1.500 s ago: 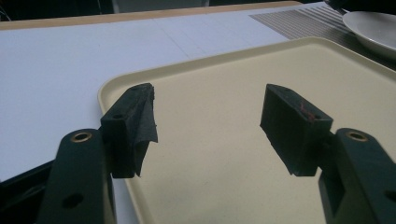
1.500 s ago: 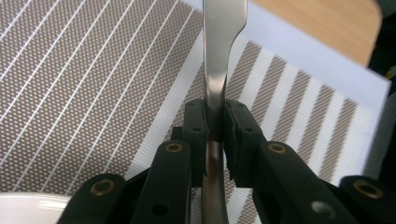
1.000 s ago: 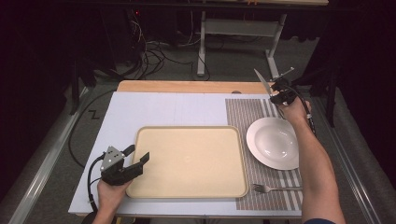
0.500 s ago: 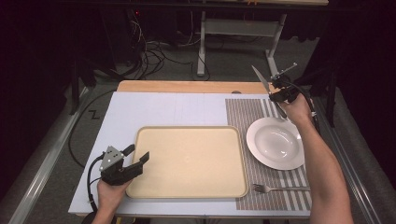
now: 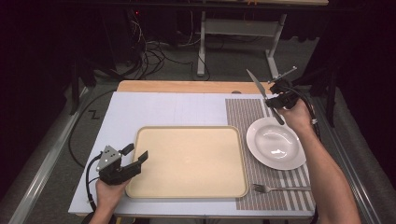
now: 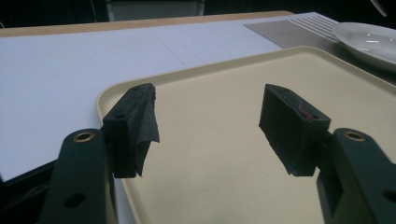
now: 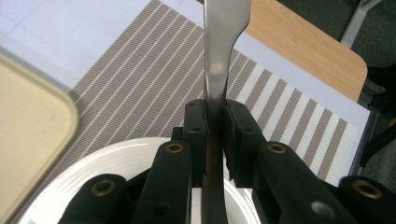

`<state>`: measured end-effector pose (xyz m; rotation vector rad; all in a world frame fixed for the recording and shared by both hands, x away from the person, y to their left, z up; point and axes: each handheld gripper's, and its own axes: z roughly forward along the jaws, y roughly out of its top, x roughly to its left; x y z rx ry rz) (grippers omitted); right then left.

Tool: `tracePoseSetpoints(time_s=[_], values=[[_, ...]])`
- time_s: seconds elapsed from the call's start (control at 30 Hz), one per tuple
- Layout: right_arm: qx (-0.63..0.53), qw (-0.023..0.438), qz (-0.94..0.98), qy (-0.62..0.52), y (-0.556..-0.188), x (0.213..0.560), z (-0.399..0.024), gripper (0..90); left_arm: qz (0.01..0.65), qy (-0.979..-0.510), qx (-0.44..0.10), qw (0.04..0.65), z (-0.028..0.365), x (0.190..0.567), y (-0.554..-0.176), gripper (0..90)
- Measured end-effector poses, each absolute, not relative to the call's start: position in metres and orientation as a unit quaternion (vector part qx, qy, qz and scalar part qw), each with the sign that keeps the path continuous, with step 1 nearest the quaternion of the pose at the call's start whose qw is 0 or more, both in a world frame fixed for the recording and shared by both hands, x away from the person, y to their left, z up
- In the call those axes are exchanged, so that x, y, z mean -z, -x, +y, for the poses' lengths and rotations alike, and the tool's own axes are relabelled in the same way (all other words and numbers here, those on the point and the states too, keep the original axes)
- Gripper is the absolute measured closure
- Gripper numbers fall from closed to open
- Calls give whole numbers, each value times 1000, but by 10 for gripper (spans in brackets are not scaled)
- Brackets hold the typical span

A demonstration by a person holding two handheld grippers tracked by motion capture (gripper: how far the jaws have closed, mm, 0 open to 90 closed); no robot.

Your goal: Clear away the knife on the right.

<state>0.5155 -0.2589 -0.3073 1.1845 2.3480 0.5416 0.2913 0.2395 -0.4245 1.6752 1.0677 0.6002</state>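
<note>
My right gripper is shut on a metal table knife, held in the air above the far edge of the white plate; the blade points up and to the left. Seen from the right gripper view, the knife runs up between the closed pads, with the plate below. The left gripper is open at the near left corner of the beige tray. In the left gripper view its jaws stand wide apart over the tray, nothing between them.
A striped placemat lies under the plate, and a fork lies on its near edge. The table has a white cover and a wooden far edge. Cables and a metal stand sit on the floor beyond.
The right gripper has risen and moved left and nearer with the knife, now over the plate's far edge. The left gripper has stayed put.
</note>
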Motion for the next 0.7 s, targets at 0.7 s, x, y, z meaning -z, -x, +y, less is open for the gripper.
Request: tracePoseSetpoints(time_s=[0.7], values=[[-224, 192, 878, -378, -435, 310, -218, 811, 432, -699, -252, 511, 240, 424, -291, 377]])
